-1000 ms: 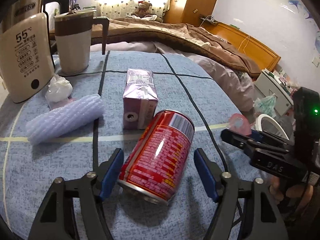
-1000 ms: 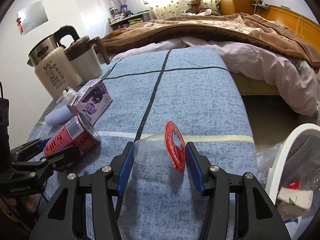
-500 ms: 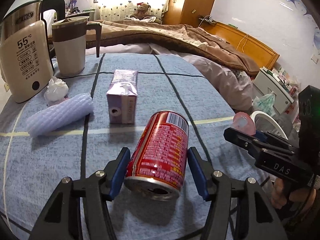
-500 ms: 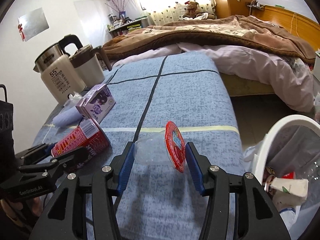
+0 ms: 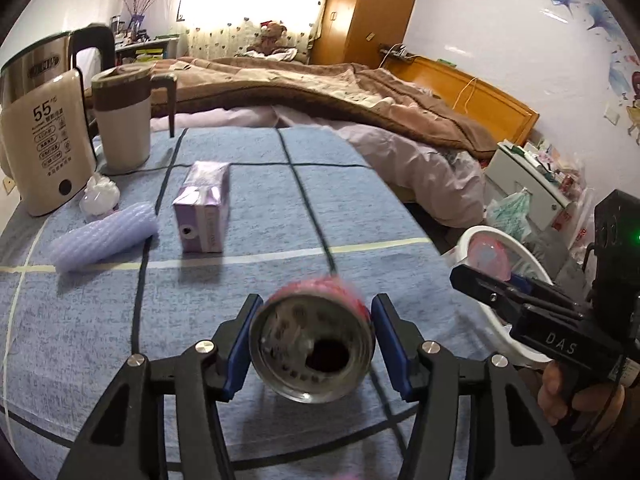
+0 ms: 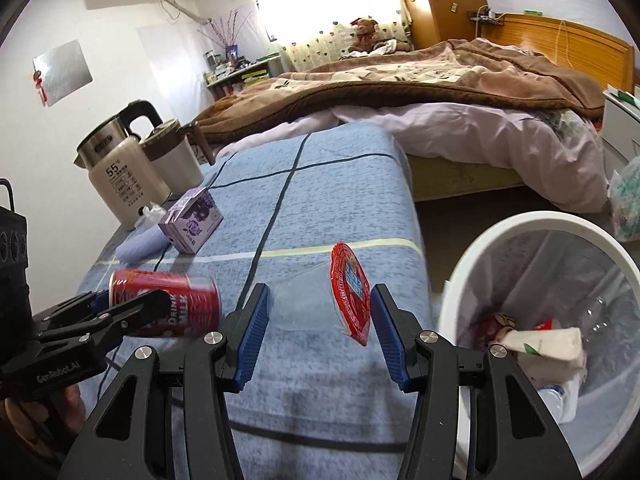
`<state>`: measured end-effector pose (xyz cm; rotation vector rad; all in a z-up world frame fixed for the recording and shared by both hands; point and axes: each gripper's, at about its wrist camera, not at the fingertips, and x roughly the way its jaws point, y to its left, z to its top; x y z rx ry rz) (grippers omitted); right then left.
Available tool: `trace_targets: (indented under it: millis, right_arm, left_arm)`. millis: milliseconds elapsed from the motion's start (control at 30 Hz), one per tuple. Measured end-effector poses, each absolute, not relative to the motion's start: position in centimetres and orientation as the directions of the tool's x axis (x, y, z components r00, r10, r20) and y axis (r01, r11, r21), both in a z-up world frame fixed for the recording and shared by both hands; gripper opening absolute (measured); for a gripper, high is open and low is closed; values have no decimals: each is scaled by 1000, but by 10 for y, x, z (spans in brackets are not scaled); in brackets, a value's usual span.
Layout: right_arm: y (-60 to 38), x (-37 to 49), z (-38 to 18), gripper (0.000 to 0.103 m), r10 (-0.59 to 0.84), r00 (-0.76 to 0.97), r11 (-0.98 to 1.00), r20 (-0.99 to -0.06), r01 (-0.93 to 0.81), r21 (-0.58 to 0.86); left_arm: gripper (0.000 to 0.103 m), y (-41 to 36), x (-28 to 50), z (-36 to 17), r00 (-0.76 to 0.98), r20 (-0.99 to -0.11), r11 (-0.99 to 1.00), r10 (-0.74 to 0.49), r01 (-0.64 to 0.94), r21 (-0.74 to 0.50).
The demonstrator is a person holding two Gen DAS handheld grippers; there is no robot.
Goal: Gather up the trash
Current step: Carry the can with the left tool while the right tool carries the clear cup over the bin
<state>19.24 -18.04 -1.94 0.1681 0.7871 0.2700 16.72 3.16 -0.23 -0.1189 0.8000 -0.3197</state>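
Note:
My left gripper (image 5: 312,316) is shut on a red drink can (image 5: 314,344), held lifted above the blue cloth with its open end toward the camera; the can also shows in the right wrist view (image 6: 168,304). My right gripper (image 6: 318,312) is shut on a clear plastic cup with a red foil lid (image 6: 348,292), near the table's right edge beside the white trash bin (image 6: 480,248). A purple drink carton (image 5: 204,208), a lilac ribbed wrapper (image 5: 104,236) and a crumpled tissue (image 5: 100,196) lie on the table.
A cream kettle (image 5: 40,152) and a beige jug (image 5: 124,124) stand at the table's back left. The bin holds paper and bottles (image 6: 548,352). A bed with a brown blanket (image 5: 320,92) lies beyond the table. A nightstand (image 5: 528,176) stands at the right.
My left gripper closed on the red can and lifted it, tipping its open end toward the camera. My right gripper moved right with the cup, nearer the bin.

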Motion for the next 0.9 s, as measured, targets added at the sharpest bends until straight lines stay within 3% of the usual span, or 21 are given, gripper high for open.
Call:
trace_targets:
  millis: [633,900]
  right_arm:
    - [-255,146,8,52,181,751,976,-635,-57,211]
    - [-305,128,12,52,88,761,978,-643,55,199]
  left_arm:
    - [57,-37,148,25,661,-626,907,-414,361,-218]
    - [49,-89,148,37,629,-599,856,-496,467,-220]
